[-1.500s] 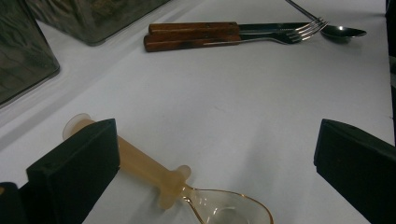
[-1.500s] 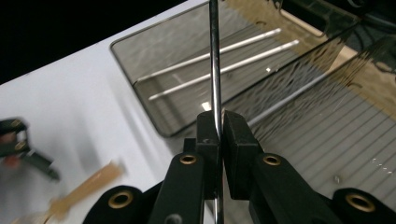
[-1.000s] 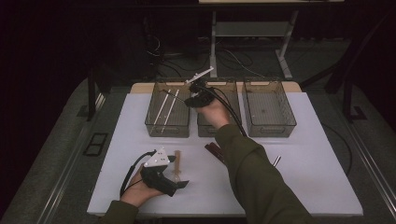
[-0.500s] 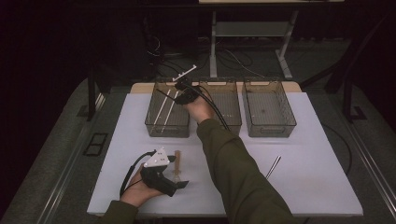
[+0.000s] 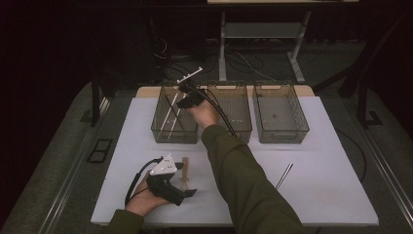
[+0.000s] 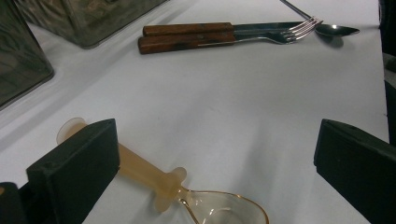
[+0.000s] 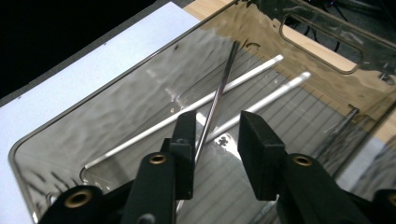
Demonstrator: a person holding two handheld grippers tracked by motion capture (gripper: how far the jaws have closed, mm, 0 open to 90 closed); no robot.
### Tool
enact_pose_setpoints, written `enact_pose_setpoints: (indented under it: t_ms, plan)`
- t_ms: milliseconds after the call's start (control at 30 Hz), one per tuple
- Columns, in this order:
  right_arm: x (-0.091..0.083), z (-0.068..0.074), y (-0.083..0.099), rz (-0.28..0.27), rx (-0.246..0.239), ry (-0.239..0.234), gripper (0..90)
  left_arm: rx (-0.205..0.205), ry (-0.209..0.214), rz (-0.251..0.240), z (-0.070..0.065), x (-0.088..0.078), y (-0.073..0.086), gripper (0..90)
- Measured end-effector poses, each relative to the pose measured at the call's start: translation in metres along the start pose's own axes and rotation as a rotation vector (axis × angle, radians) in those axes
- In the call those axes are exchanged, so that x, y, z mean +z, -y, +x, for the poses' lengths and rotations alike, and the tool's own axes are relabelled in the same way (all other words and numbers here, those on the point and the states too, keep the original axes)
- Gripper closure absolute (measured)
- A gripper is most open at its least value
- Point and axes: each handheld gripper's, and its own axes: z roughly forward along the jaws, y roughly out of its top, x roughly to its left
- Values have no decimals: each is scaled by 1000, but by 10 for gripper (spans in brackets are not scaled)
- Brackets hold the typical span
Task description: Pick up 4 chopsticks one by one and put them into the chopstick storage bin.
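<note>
Over the left clear bin, my right gripper points down into the bin. Its jaws have just been opening. A thin dark metal chopstick stands between them, leaning by the left jaw with a gap to the other. Two white chopsticks lie on the bin floor, also visible from above as the white chopsticks. Near the table's front, my left gripper rests open. In its own view the left gripper straddles an amber plastic spoon without touching it.
Two more clear bins stand in the back row, one in the middle and one at the right. A wooden-handled fork and knife and a metal spoon lie on the white mat, with the cutlery at my right.
My right hand has swung left from over the middle bin to over the left bin. The left hand has stayed put.
</note>
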Motion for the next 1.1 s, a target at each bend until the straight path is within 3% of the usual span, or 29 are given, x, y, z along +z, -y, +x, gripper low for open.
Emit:
enact_pose_setpoints:
  t_ms: [333, 567, 1100]
  plan:
    - [-34, -13, 17, -26, 4, -76, 492, -3, -3, 0, 0, 0, 0, 0]
    - [-59, -21, 40, -55, -34, -123, 358, -3, -6, 6, 0, 1, 0, 0]
    - [-116, -35, 96, -126, -89, -154, 326, -8, -14, 8, 1, 0, 0, 0]
